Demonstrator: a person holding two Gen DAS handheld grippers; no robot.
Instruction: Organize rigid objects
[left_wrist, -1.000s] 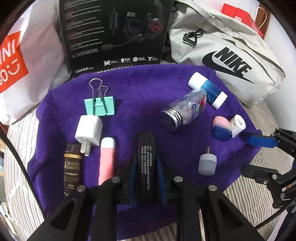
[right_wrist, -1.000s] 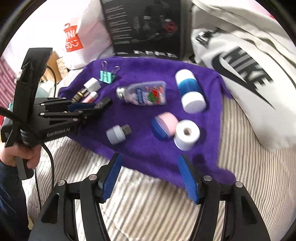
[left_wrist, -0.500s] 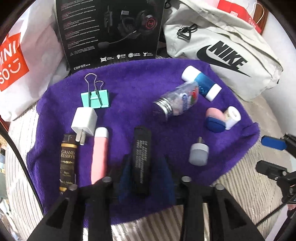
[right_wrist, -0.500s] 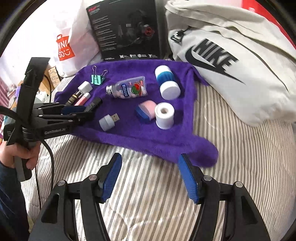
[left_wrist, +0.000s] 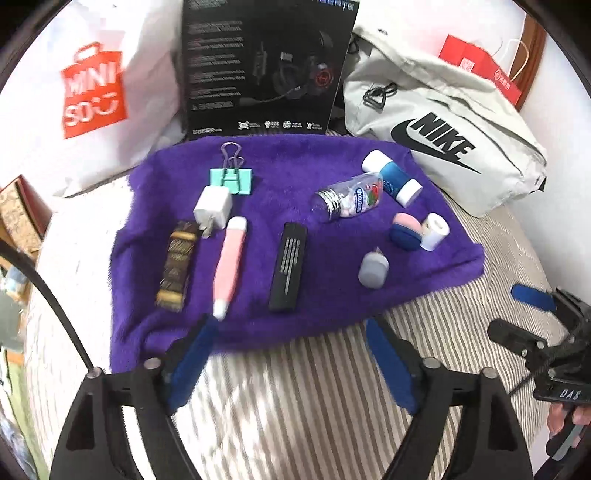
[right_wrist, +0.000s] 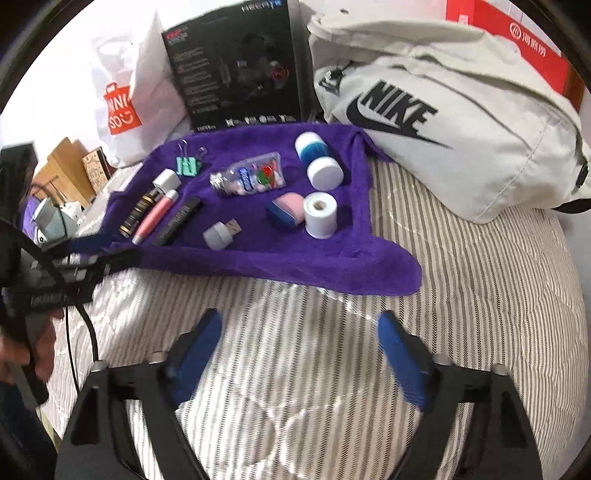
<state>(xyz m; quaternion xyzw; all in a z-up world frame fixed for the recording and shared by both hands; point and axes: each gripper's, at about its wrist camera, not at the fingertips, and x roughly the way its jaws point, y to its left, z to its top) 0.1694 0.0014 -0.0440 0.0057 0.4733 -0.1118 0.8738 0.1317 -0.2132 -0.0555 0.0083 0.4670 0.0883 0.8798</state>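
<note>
A purple towel (left_wrist: 332, 306) holds several small items. On its left side a brown-gold bar (left_wrist: 177, 266), a pink tube (left_wrist: 229, 262) and a black bar (left_wrist: 288, 266) lie side by side. Behind them sit a white charger (left_wrist: 213, 207) and a teal binder clip (left_wrist: 232, 180). To the right are a clear bottle (left_wrist: 347, 197), a blue-white cylinder (left_wrist: 391, 179), a pink-blue piece (left_wrist: 406, 230), a white roll (left_wrist: 436, 230) and a grey USB plug (left_wrist: 373, 271). My left gripper (left_wrist: 288, 325) is open at the towel's near edge, holding nothing. My right gripper (right_wrist: 299, 321) is open over the striped bedding, short of the towel (right_wrist: 332, 266).
A black headset box (left_wrist: 258, 70), a white Miniso bag (left_wrist: 92, 92) and a grey Nike bag (left_wrist: 443, 122) stand behind the towel. A red paper bag (left_wrist: 480, 70) is at the far right. Striped bedding (right_wrist: 461, 295) surrounds the towel. A hand (right_wrist: 40, 347) holds the left gripper's handle.
My left gripper let go of the black bar, opened and pulled back off the towel. The right gripper also drew back, staying open.
</note>
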